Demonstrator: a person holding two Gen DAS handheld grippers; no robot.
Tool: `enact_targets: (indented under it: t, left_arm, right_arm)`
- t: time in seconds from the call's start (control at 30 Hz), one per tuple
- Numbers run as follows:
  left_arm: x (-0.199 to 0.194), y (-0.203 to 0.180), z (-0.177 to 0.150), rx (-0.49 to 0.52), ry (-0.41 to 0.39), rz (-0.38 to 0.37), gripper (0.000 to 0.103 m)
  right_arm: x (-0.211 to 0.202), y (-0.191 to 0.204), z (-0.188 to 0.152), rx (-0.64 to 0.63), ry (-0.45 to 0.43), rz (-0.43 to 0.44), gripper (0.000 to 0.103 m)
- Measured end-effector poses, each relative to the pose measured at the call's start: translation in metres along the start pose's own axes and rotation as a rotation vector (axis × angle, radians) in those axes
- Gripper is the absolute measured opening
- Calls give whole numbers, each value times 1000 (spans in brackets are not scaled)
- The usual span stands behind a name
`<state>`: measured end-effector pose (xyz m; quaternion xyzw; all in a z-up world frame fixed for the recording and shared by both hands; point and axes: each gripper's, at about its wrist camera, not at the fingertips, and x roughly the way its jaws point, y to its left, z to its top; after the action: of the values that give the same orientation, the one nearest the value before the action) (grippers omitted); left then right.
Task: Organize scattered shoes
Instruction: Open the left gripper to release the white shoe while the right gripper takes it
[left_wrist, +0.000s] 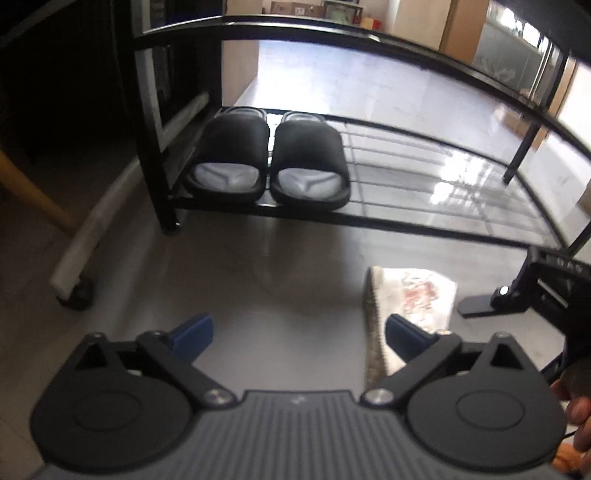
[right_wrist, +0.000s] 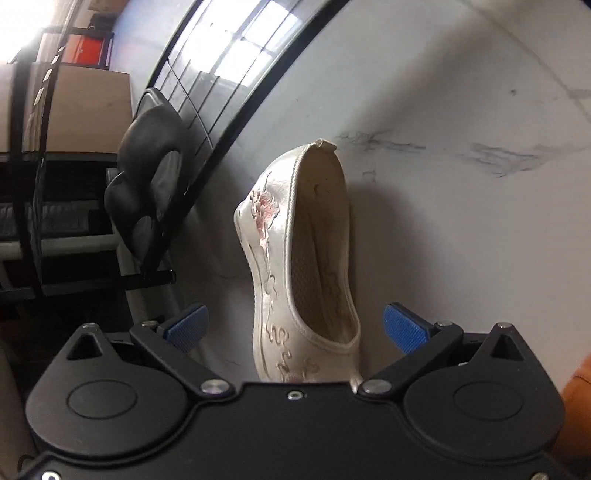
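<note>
Left wrist view had the left claw (left_wrist: 297, 332) hanging low over a glossy grey tile floor (left_wrist: 229, 266), fingers spread wide apart with nothing between them. Straight ahead stood a black metal rack (left_wrist: 332, 216) with a wire bottom shelf, and a pair of black slides (left_wrist: 267, 162) sat side by side on the left end of that shelf, open ends facing the camera. The rest of the shelf showed the shiny floor through its bars. A white embroidered shoe (left_wrist: 410, 299) lay on the floor just in front of the rack, right beside the left claw's right finger. Part of the right claw (left_wrist: 532, 284) poked in from the right edge, near that shoe.

Room-wise: bright light bounced off the tiles behind the rack, there were wooden cabinets (left_wrist: 461, 26) and a glass door (left_wrist: 517, 48) at the back, and a wooden leg (left_wrist: 33, 188) and a castor wheel (left_wrist: 79, 291) off to the left.

Right wrist view was rolled sideways. The right claw (right_wrist: 297, 328) was also wide apart, and the shoe (right_wrist: 306, 266) sat between its blue pads (right_wrist: 400, 326) without either one touching it, as far as I could tell. The slides (right_wrist: 147, 195) and rack (right_wrist: 236, 122) showed up at the left, and the floor (right_wrist: 461, 203) had faint grey veining.
</note>
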<state>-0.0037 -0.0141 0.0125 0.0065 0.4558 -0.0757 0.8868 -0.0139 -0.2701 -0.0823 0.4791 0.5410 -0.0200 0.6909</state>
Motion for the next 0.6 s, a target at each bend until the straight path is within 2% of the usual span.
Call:
enact_targets:
  t: [0.13, 0.33, 0.5, 0.6]
  left_arm:
    - [0, 2, -8, 23, 41, -16, 102]
    - [-7, -3, -14, 47, 16, -57, 102]
    - [-13, 0, -17, 20, -26, -51, 102]
    - [-9, 9, -14, -31, -30, -36, 102]
  right_arm:
    - [10, 0, 3, -18, 4, 24, 103]
    - [29, -19, 15, 62, -1, -13, 103]
    - [32, -17, 28, 59, -76, 80, 103]
    - [39, -14, 39, 38, -109, 85, 103]
